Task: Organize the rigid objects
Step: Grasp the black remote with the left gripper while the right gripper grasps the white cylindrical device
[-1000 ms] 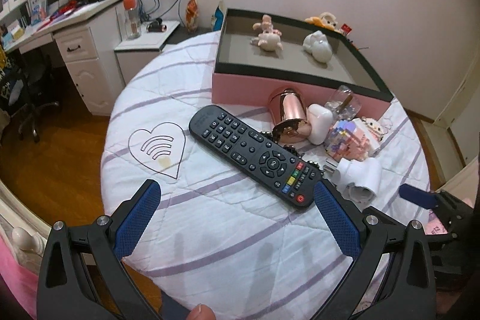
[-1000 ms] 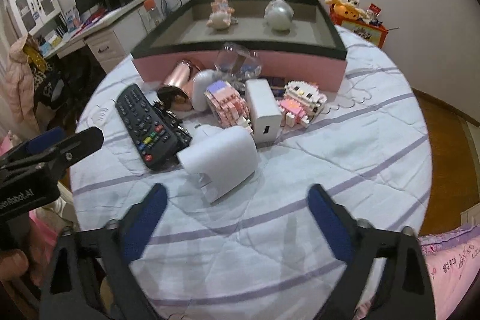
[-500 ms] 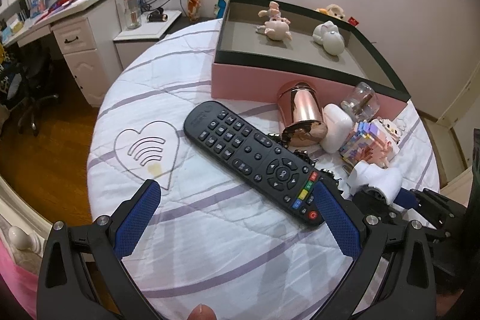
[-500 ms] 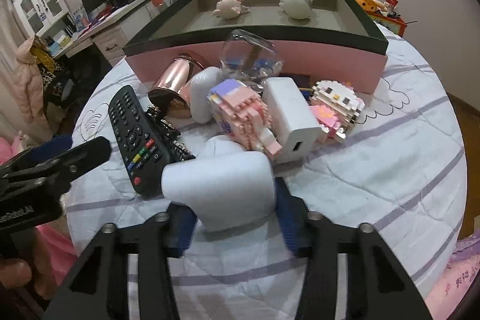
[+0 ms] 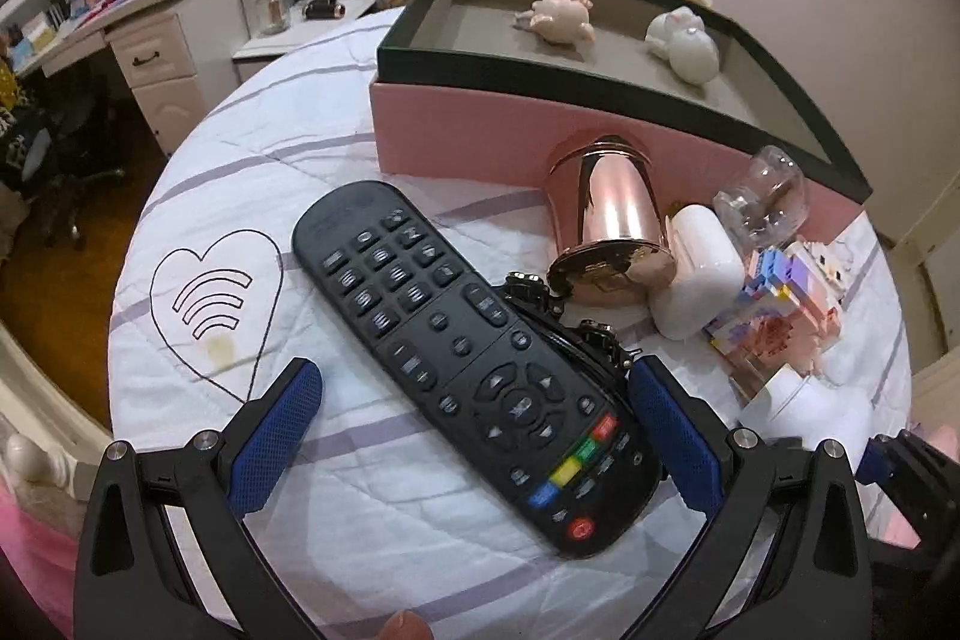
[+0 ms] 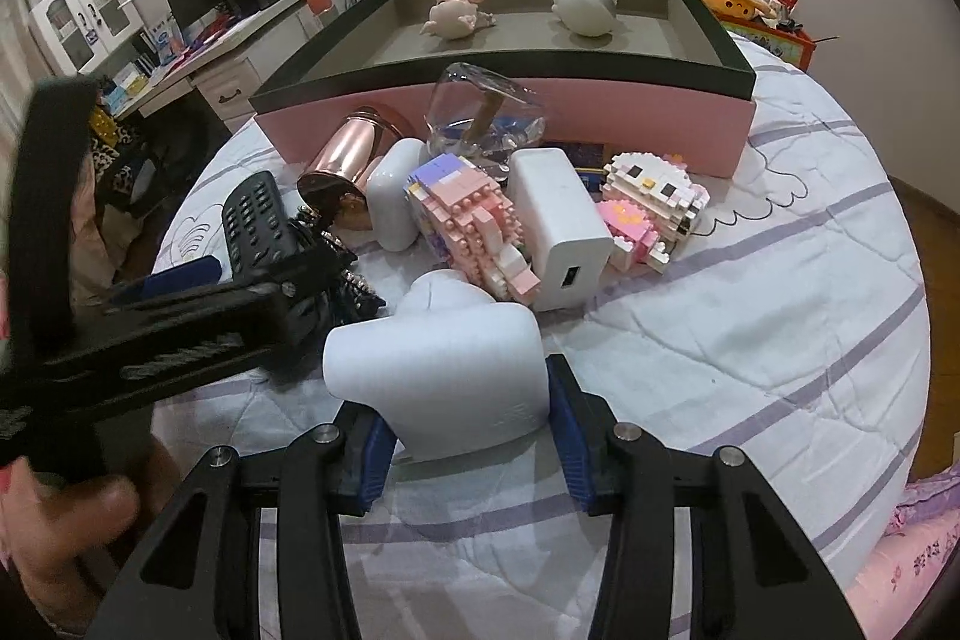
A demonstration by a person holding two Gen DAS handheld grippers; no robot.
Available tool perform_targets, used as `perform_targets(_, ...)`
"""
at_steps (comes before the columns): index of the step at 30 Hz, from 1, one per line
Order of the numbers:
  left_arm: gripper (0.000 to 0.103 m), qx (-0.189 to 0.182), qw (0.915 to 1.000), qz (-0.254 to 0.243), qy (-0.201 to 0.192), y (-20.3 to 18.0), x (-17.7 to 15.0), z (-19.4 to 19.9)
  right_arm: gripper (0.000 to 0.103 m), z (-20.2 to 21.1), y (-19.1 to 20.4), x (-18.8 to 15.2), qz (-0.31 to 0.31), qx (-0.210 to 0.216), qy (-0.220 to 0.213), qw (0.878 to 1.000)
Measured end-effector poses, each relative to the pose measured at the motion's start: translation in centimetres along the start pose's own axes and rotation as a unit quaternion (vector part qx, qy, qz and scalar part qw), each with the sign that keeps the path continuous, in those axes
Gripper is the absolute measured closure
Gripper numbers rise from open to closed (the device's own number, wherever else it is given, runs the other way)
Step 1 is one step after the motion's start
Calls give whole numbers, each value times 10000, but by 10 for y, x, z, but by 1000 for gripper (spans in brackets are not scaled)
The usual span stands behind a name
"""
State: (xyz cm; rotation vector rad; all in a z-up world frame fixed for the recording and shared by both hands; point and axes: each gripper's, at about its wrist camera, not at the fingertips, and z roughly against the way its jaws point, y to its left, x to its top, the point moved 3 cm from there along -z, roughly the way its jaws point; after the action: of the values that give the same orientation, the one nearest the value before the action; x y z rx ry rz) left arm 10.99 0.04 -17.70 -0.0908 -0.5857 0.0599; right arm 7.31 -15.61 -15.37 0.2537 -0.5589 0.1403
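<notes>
A black remote point(image 5: 456, 340) lies slantwise on the quilted round table, and my left gripper point(image 5: 474, 370) stands open with a blue pad on each side of its lower end, not pressing it. My right gripper point(image 6: 468, 394) is shut on a white rounded plastic piece point(image 6: 438, 364), pads against both its sides. That piece also shows at the right edge of the left wrist view point(image 5: 804, 400). Behind stands the pink box with a dark rim point(image 6: 600, 118), holding a pink figurine point(image 6: 456, 10) and a white figurine point(image 6: 585, 1).
In front of the box lie a copper cup point(image 5: 612, 220) on its side, a white case point(image 6: 393, 202), a glass jar point(image 6: 486, 112), a pink block figure point(image 6: 474, 226), a white charger point(image 6: 561, 226) and a cat block figure point(image 6: 654, 202). A black beaded item point(image 5: 564, 316) lies beside the remote. A desk stands left.
My left gripper has come forward and down until its fingers straddle the remote. My right gripper has moved in and shut on the white piece.
</notes>
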Motion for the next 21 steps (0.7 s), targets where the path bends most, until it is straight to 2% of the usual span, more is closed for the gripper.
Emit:
perform_targets(7, 0, 87, 9999, 101, -76, 26, -9, 8, 56, 1, 4, 1, 30, 83, -11, 10000)
perform_targets(10, 0, 143, 9998, 38, -133, 26, -9, 7, 56, -1, 9, 1, 56, 112, 12, 9999)
perform_targets(14, 0, 406, 9988, -187, -213, 23, -7, -2, 56, -1, 10, 1, 42, 114, 8, 9999)
perform_targets(17, 0, 396, 9989, -168, -207, 25, -4, -3, 56, -1, 8, 1, -13, 106, 1, 9999)
perform_targets(19, 5, 336, 9989, -195, -243, 26, -5, 0, 56, -1, 6, 1, -58, 108, -3, 9999)
perform_targets(21, 18, 298, 9988, -238, -308, 28, -7, 4, 56, -1, 6, 1, -90, 123, -10, 9999)
